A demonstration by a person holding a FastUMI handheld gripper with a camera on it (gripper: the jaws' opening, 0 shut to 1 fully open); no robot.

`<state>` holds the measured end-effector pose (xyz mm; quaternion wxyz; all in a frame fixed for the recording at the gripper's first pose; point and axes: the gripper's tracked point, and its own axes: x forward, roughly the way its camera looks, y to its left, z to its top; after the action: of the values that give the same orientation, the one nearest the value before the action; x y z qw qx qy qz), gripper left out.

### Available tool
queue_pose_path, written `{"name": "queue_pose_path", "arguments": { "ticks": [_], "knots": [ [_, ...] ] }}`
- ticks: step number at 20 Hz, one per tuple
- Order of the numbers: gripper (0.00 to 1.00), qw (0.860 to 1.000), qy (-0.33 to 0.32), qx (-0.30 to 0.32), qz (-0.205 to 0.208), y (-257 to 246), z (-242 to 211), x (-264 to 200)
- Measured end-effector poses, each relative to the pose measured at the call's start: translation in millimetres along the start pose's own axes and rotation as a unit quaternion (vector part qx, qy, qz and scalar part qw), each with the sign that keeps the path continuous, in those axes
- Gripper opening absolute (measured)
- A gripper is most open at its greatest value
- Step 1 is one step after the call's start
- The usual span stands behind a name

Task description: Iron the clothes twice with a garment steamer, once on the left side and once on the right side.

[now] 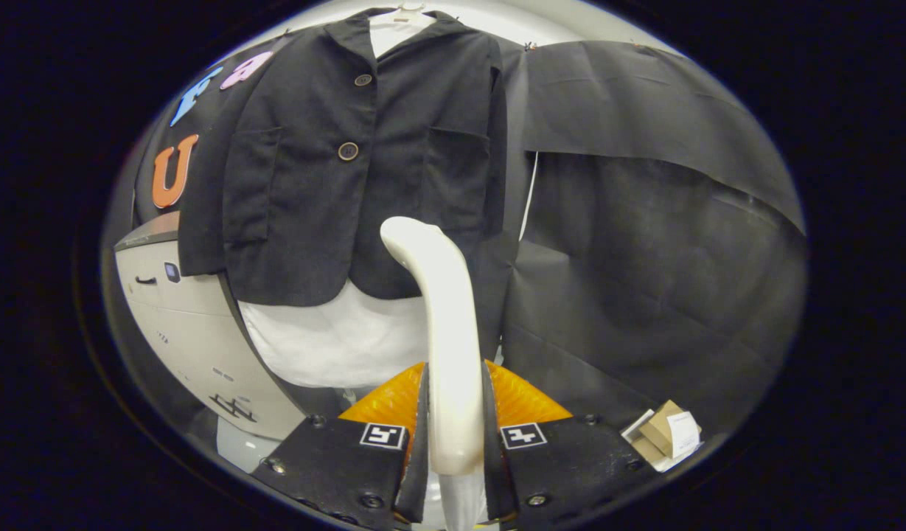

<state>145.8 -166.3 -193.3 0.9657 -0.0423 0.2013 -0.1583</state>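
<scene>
Your jaws are clamped on the steamer [450,346], both fingers pressed against the sides of its smooth, glossy cream handle, so the gripper [453,442] holds it upright between them. The handle rises as a thick tube and curves over at the top toward the jacket [349,162]; the steamer's face is turned away from you and cannot be seen. Its tip stands near the jacket's lower hem, but you cannot tell whether it touches the fabric. The jacket is dark, matte, woven cloth with two round buttons [348,151] and flat patch pockets, hanging over a white shirt [335,339] whose soft hem shows below. To the right of the jacket hangs wrinkled black cloth, open room for moving. Left stands a pale, hard-edged cabinet [180,310]. Small cardboard boxes [663,435] lie just beyond the right finger.
</scene>
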Motion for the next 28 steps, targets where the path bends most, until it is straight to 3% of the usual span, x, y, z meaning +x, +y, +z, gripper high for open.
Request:
{"name": "queue_pose_path", "arguments": {
  "ticks": [9,28],
  "knots": [
    [0.34,0.999,-0.029,0.017,0.029,16.0,25.5,-57.8],
    [0.34,0.986,-0.079,0.018,0.144,93.2,47.0,-226.9]
  ]
}}
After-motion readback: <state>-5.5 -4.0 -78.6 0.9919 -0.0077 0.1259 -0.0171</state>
